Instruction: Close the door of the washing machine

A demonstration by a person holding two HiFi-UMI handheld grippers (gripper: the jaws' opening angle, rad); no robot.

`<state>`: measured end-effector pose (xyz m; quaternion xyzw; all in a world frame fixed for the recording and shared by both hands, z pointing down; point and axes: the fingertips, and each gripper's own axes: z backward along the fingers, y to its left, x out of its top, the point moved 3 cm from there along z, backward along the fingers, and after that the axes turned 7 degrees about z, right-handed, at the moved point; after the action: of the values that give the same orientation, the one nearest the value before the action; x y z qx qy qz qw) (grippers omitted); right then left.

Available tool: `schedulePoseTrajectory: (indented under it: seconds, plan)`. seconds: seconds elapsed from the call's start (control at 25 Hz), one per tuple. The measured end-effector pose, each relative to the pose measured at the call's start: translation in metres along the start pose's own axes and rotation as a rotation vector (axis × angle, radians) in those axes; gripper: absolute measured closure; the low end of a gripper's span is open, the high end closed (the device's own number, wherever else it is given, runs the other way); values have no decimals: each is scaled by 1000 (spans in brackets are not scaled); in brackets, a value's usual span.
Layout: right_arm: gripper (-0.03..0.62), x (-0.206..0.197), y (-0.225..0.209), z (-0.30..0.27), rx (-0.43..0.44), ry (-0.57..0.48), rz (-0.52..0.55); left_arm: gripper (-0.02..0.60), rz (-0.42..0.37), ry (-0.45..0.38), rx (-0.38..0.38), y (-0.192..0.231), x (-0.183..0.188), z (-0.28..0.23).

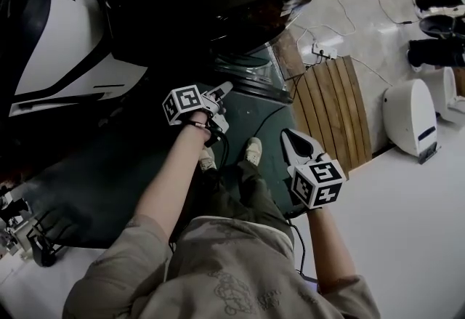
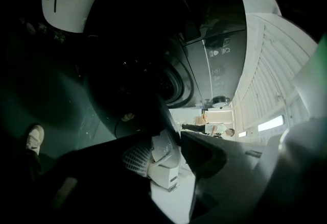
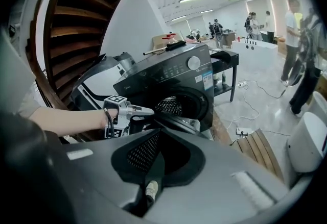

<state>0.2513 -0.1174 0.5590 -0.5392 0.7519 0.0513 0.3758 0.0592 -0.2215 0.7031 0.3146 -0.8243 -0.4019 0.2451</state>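
The washing machine [image 3: 173, 72] stands at our 12 o'clock with its round door [image 3: 176, 122] swung out toward us, on the 6 o'clock side of the drum [image 3: 172, 105]. Inside the drum we see only bare perforated metal and no laundry. The left gripper [image 2: 175, 127] reaches to the door's rim with its fingers [image 2: 204, 154] a little apart. We cannot tell whether they touch the rim. The right gripper [image 3: 158, 131] hangs back at 4 o'clock from the left one, its tips pressed together and holding nothing. We judge the door to be rigid, fairly heavy glass and plastic on a stiff hinge, and smooth enough to slip. We would push on its outer rim, far from the hinge, rather than pinch it.
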Motion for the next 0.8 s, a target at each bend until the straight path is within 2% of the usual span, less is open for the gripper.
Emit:
schedulePoseTrajectory:
  seconds: [0.44, 0.64, 0.8]
  plan:
    - [565, -12, -7, -9, -12, 14, -20, 399, 116, -47, -132, -26, 27, -27]
    - [565, -13, -8, -16, -15, 19, -21, 402, 131, -95, -186, -35, 44, -37]
    - [566, -13, -9, -21, -24, 28, -10, 405, 205, -137, -218, -38, 62, -47]
